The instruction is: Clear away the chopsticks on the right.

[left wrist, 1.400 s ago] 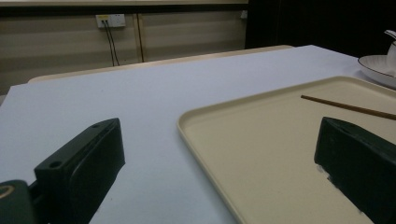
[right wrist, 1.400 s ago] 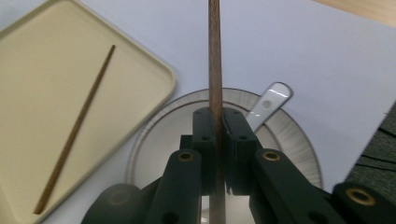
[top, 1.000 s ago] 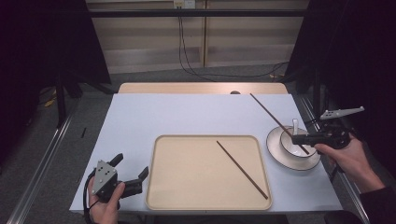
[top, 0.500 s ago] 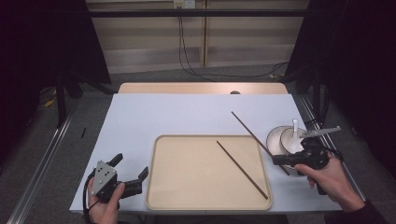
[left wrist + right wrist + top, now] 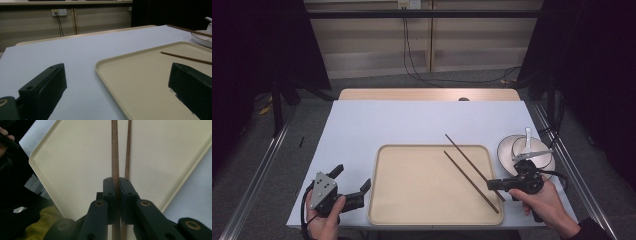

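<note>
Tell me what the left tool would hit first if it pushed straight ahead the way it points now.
Probably the tray: the left tool aims at its near left rim, open. In the left gripper view the rim runs between the jaws, with the lying chopstick farther on. Depth is uncertain.

Open tray (image 5: 412, 190) left — bowl (image 5: 512, 150) right

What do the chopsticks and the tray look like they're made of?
The chopsticks, one held and one lying on the tray, look like dark brown wood: faint grain, dull surface. The tray looks like cream plastic, perhaps melamine: smooth, one even colour, with a rounded moulded rim and a soft sheen.
</note>
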Motion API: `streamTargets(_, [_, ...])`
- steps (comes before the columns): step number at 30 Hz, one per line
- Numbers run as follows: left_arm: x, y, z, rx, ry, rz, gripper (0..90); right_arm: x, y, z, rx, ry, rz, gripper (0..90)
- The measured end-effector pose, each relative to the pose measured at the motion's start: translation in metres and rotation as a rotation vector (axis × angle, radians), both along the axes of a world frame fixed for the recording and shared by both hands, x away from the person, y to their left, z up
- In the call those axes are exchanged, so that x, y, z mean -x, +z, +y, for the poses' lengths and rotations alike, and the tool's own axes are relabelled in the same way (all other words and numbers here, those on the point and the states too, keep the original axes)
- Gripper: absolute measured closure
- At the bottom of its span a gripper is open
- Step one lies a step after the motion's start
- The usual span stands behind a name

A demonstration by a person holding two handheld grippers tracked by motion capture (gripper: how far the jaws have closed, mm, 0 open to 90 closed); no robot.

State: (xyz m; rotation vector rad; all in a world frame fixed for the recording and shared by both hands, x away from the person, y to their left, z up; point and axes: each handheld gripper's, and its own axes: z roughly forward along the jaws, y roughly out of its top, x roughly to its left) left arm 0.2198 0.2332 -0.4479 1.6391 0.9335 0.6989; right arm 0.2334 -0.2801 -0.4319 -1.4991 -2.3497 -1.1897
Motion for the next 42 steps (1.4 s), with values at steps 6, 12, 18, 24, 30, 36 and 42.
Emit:
streamTargets(6, [0.0, 0.0, 0.0, 0.001, -0.008, 0.001, 1.7, 0.005, -0.014, 0.012, 0.022, 0.014, 0.052, 84.3])
streamTargets(12, [-0.001, -0.001, 0.0, 0.001, -0.012, 0.004, 1.7, 0.005, -0.021, 0.017, 0.028, 0.006, 0.074, 84.2])
streamTargets(18, [-0.001, -0.001, 0.0, 0.001, -0.012, 0.007, 1.7, 0.005, -0.027, 0.023, 0.042, 0.012, 0.091, 84.2])
streamTargets(24, [-0.001, -0.001, 0.0, 0.002, -0.009, 0.01, 1.7, 0.004, -0.031, 0.024, 0.054, 0.023, 0.101, 84.1])
streamTargets(30, [-0.001, -0.001, 0.0, 0.001, -0.009, 0.009, 1.7, 0.004, -0.035, 0.027, 0.079, 0.023, 0.111, 83.6])
streamTargets(36, [0.0, -0.001, 0.0, 0.0, -0.009, 0.01, 1.7, 0.005, -0.035, 0.027, 0.07, 0.035, 0.108, 77.7])
streamTargets(42, [0.0, -0.001, 0.0, 0.001, -0.009, 0.01, 1.7, 0.006, -0.035, 0.027, 0.058, 0.074, 0.082, 70.4])
